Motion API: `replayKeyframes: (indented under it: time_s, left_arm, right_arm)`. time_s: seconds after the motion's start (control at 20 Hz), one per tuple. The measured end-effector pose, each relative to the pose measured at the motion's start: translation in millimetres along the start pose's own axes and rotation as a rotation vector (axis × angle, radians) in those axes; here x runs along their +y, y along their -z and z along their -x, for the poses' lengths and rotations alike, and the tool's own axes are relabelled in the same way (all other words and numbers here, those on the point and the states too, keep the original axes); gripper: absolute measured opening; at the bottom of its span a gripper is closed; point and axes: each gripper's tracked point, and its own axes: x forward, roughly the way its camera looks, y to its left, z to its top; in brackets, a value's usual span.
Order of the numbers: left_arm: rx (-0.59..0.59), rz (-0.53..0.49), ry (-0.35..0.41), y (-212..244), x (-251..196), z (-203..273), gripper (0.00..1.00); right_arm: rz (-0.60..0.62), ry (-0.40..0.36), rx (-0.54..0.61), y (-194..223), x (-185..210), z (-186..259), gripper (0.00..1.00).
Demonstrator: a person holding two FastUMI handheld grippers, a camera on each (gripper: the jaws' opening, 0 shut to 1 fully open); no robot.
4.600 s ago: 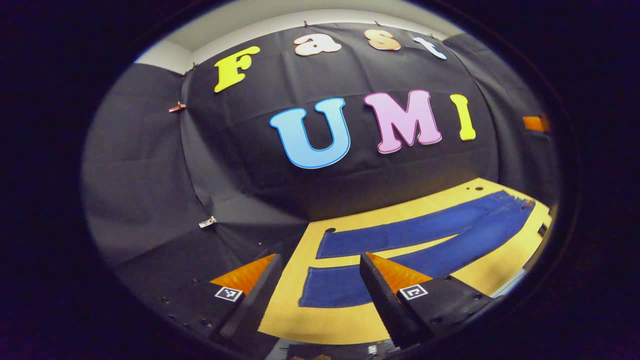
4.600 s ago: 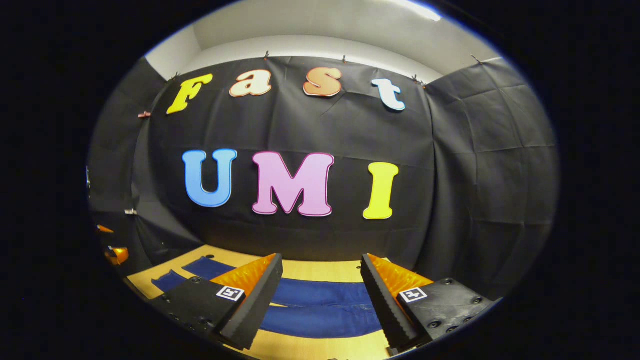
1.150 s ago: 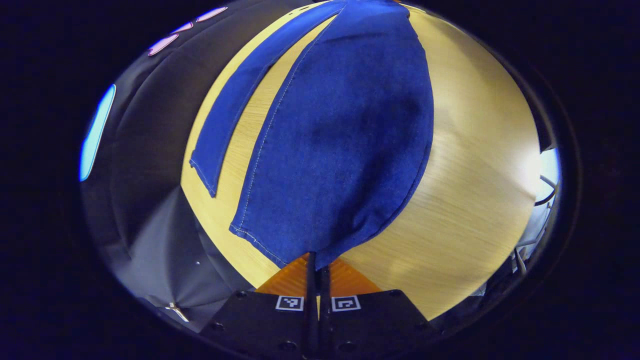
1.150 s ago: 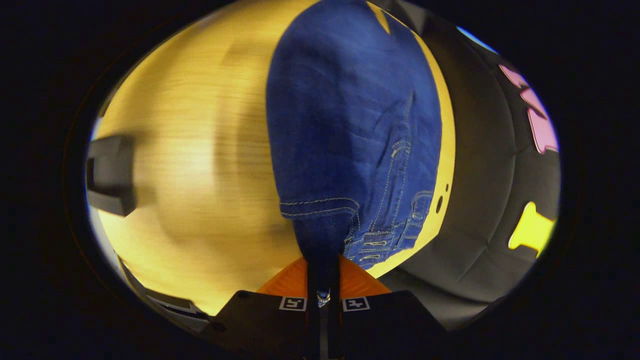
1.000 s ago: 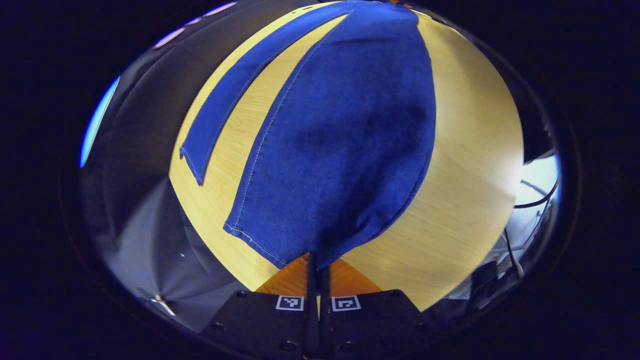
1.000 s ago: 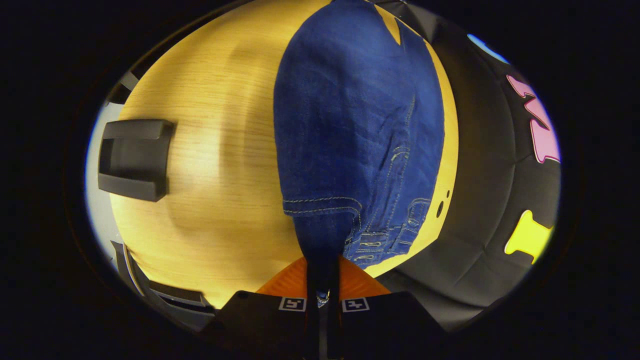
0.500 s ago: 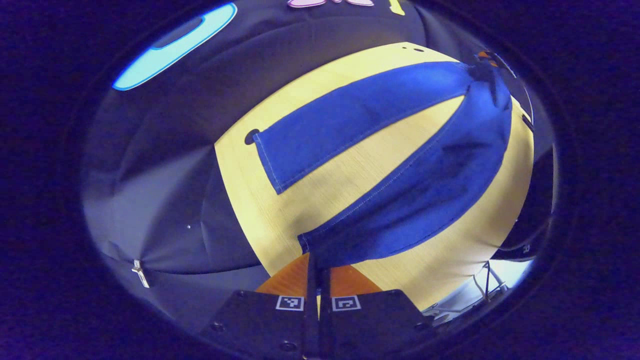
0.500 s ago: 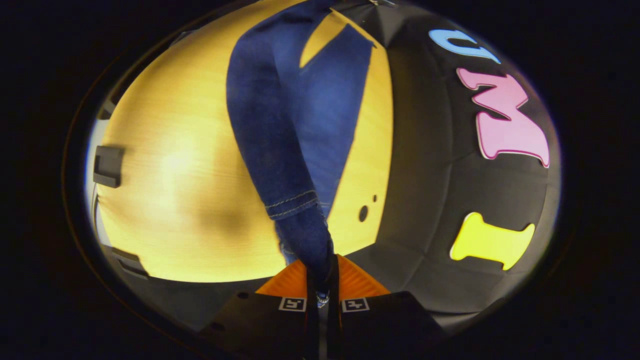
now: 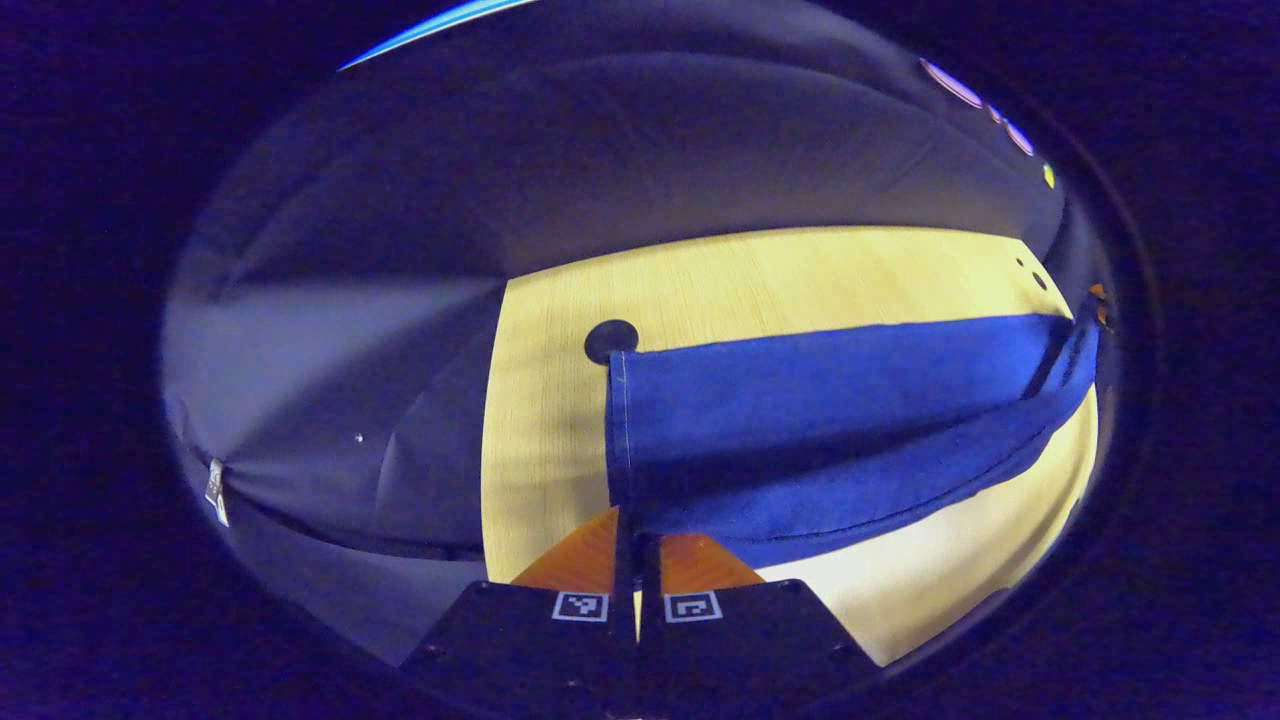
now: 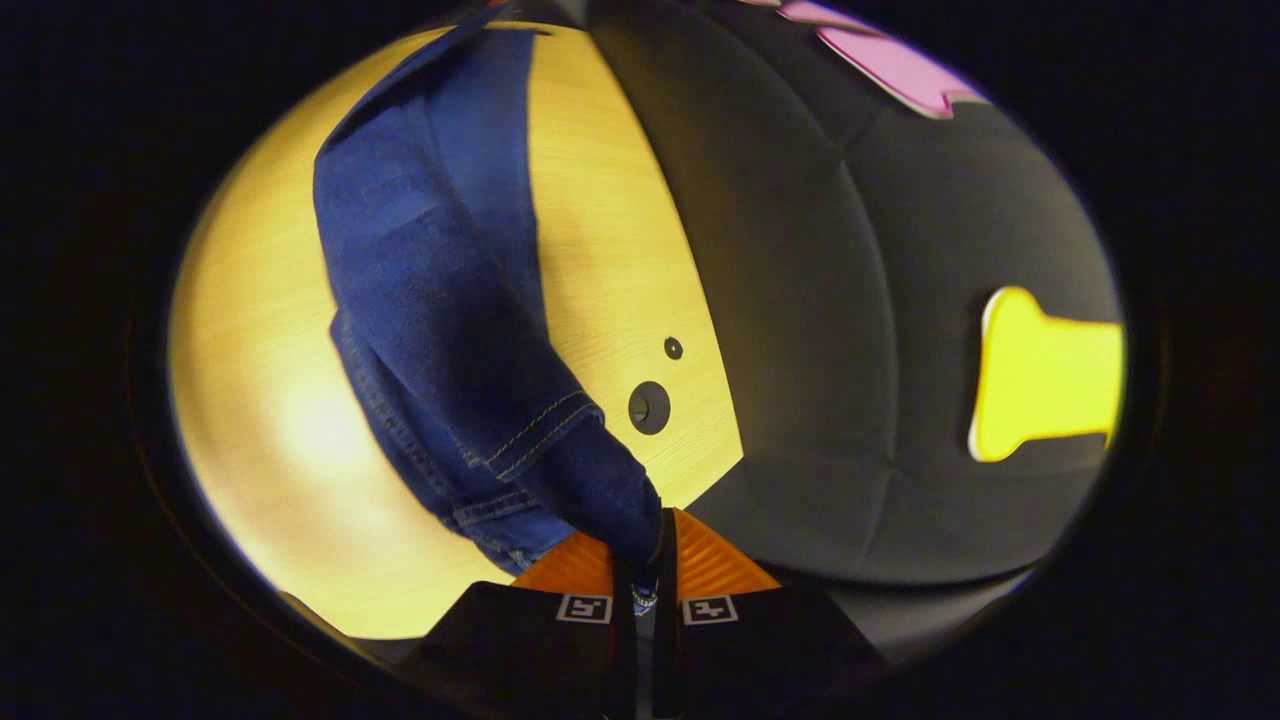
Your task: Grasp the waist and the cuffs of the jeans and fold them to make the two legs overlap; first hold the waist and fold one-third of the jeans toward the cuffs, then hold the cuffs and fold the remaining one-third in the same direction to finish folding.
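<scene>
Your left gripper point(image 9: 634, 548) has its fingers pressed together on the cuff end of the jeans point(image 9: 820, 400) at the bottom centre of the left gripper view, the denim pinched between them. From there the held leg runs toward the right edge of the frame, draped over the other leg, which lies flat on the wooden table point(image 9: 760, 270) with its hem just beside a dark round hole point(image 9: 611, 338) in the tabletop. Your right gripper point(image 10: 646, 560), at the bottom centre of the right gripper view, is likewise clamped — its fingers are closed on a bunched corner at the waist, where double stitching and what looks like a pocket edge show. In that view the jeans climb from the pinch toward the upper left of the frame, over the table, with two small holes point(image 10: 650, 407) to their right. Judgement: the legs look nearly overlapped, but the upper leg sags and is not yet squared on the lower one. Handling: denim is soft but fairly heavy, with enough body to droop in a curve between your two holds — expect the middle to drag. It should not slip readily. Seams and hems are the thickest, firmest places to hold; a pinch on plain cloth may bunch. Nothing here is fragile.
</scene>
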Motion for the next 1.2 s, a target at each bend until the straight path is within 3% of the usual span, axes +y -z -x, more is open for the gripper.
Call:
replayKeyframes:
  time_s: [0.1,0.15,0.2,0.3,0.55,0.8,1.0,1.2]
  left_arm:
    - [0.008,0.045,-0.009,-9.8,-0.7,-26.6,0.12]
    - [-0.006,0.040,-0.033,-11.9,4.8,-32.6,0.14]
    - [-0.039,0.047,-0.042,-19.8,2.4,-37.7,0.43]
    - [-0.189,0.107,-0.044,-46.4,-2.0,-21.3,0.99]
    - [-0.417,0.129,-0.081,-69.5,-5.7,39.4,0.98]
    - [-0.541,0.171,-0.057,-35.5,-2.4,83.5,0.98]
    - [-0.604,0.244,-0.026,-20.1,6.1,116.8,0.98]
    - [-0.606,0.256,0.012,-24.7,14.8,117.0,0.98]
  right_arm:
    - [-0.203,-0.033,0.075,7.7,1.2,-40.3,0.11]
    - [-0.237,-0.031,0.100,9.9,1.7,-44.5,0.14]
    - [-0.271,-0.056,0.124,9.9,8.7,-43.1,0.17]
    - [-0.424,-0.060,0.106,13.0,20.1,-30.9,0.97]
    - [-0.929,0.026,-0.054,6.0,23.8,19.4,0.98]
    - [-1.456,0.177,-0.204,14.3,18.7,59.3,0.98]
    - [-1.561,0.299,-0.166,49.0,30.0,66.9,0.99]
    - [-1.709,0.345,-0.094,77.6,47.1,45.3,0.99]
